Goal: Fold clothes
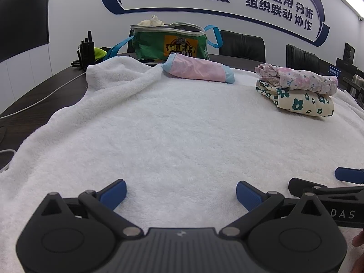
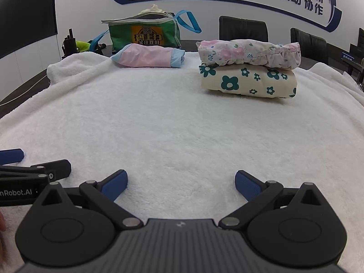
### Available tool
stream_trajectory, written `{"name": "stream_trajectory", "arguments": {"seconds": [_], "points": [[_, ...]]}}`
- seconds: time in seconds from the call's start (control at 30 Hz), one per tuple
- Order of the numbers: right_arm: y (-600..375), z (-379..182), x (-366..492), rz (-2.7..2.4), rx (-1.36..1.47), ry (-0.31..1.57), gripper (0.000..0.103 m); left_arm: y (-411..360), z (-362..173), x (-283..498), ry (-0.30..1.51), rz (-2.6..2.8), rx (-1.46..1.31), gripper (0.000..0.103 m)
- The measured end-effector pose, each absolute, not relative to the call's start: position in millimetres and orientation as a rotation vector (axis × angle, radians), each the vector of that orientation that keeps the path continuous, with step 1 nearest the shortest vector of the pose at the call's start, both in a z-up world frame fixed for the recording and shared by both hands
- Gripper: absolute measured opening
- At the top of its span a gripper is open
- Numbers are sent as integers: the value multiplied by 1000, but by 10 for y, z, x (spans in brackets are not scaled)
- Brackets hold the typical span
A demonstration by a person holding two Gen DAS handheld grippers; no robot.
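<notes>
A folded pink garment with light-blue trim [image 1: 198, 69] [image 2: 149, 56] lies at the back of the white towel [image 1: 182, 132] [image 2: 173, 125]. To its right a folded pink-flowered garment [image 1: 298, 78] [image 2: 250, 51] sits on a folded cream garment with green flowers [image 1: 300, 101] [image 2: 248, 83]. My left gripper [image 1: 181, 194] is open and empty, low over the towel's near part. My right gripper [image 2: 181, 185] is open and empty beside it. Each gripper's side shows at the edge of the other's view.
A green bag [image 1: 168, 42] [image 2: 143, 34] with blue straps and cloth in it stands behind the towel. Black radios [image 1: 86, 50] stand at the back left on the dark table [image 1: 34, 95]. Black chairs [image 1: 242, 44] stand along the white wall.
</notes>
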State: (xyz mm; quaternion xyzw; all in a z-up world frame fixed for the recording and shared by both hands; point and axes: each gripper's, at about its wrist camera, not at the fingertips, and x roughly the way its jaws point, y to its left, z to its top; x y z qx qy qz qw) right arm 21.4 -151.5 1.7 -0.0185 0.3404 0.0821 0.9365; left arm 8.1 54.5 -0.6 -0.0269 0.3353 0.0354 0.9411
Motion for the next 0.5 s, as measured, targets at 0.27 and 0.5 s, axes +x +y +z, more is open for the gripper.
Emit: {"name": "stream_trajectory", "arguments": {"seconds": [0.27, 0.5], "points": [[-1511, 17, 213, 168, -37, 695, 102, 546, -3, 81, 685, 70, -53, 103], [-1520, 14, 216, 170, -36, 695, 102, 543, -5, 80, 686, 71, -50, 103]]}}
